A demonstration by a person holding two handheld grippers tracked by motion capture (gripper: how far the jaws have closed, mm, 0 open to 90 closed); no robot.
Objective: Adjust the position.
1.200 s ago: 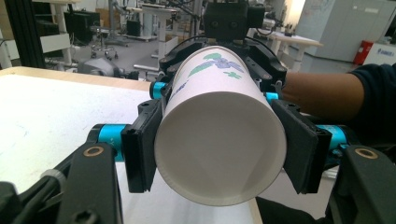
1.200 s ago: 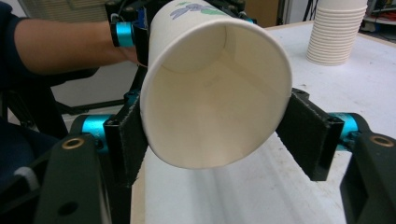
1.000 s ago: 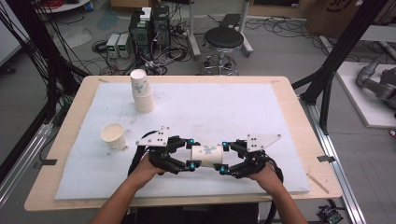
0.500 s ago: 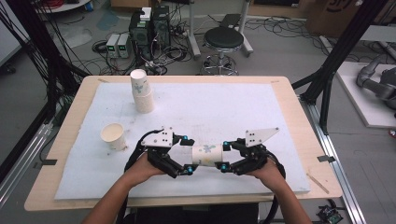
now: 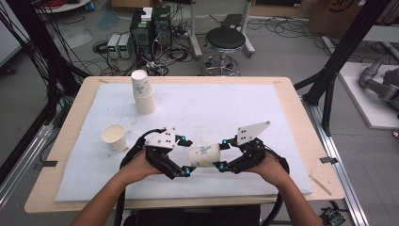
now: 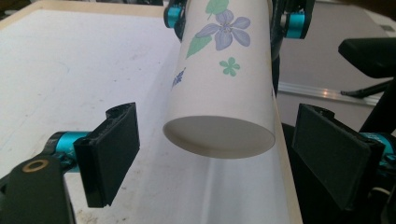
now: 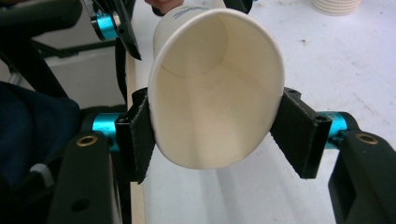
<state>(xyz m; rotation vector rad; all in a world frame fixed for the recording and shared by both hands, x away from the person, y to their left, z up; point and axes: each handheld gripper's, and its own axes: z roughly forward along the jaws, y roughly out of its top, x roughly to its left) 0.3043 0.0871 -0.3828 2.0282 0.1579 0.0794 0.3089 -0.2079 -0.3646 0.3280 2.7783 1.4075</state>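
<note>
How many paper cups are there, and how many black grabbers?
Stacks of upside-down white paper cups: 1, cup count unclear
Single upright white paper cup: 1
Flower-printed white paper cup held sideways: 1
Black two-jaw grippers: 2, left and right
Total: 5

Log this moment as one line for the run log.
left gripper: open, jaws clear of flowered cup | right gripper: shut on cup rim | cup held off white mat

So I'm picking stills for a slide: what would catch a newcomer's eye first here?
The flowered paper cup held on its side between the two grippers, near the table's front edge. The right gripper squeezes its rim oval, while the left gripper stands open around its base. Behind, at the left, are a stack of cups and a single upright cup.
</note>
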